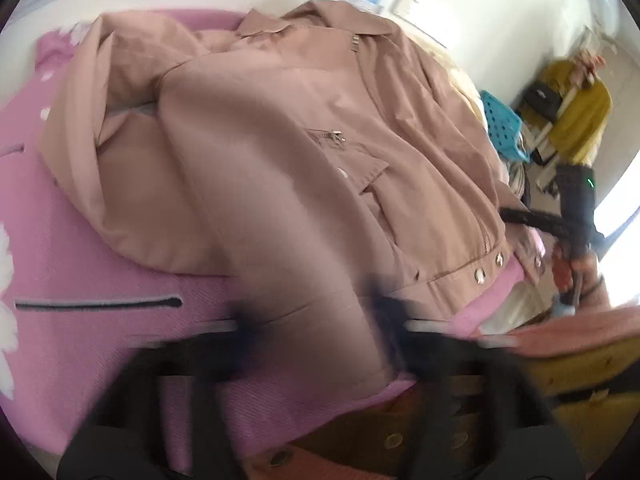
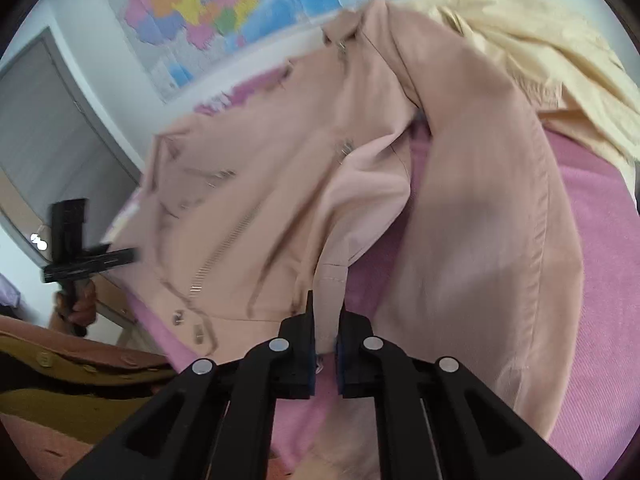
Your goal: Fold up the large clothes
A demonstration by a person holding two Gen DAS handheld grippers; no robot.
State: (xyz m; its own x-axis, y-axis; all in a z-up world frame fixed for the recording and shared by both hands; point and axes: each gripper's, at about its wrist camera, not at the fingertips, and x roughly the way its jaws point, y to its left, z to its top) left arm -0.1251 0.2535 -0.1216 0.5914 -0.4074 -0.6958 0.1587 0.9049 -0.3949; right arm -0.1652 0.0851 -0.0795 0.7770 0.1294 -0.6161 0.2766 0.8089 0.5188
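A dusty-pink jacket (image 1: 280, 152) lies spread on a pink blanket (image 1: 80, 260) as the right gripper (image 2: 326, 316) clamps its fingers on one cuff and the blurred left gripper (image 1: 316, 320) pinches the other sleeve, apparently to fold both inward.

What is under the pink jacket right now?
The jacket lies on a pink cover, which shows around it and in the gap beside the sleeve. A cream garment emerges from under its far edge. Anything under the body is hidden.
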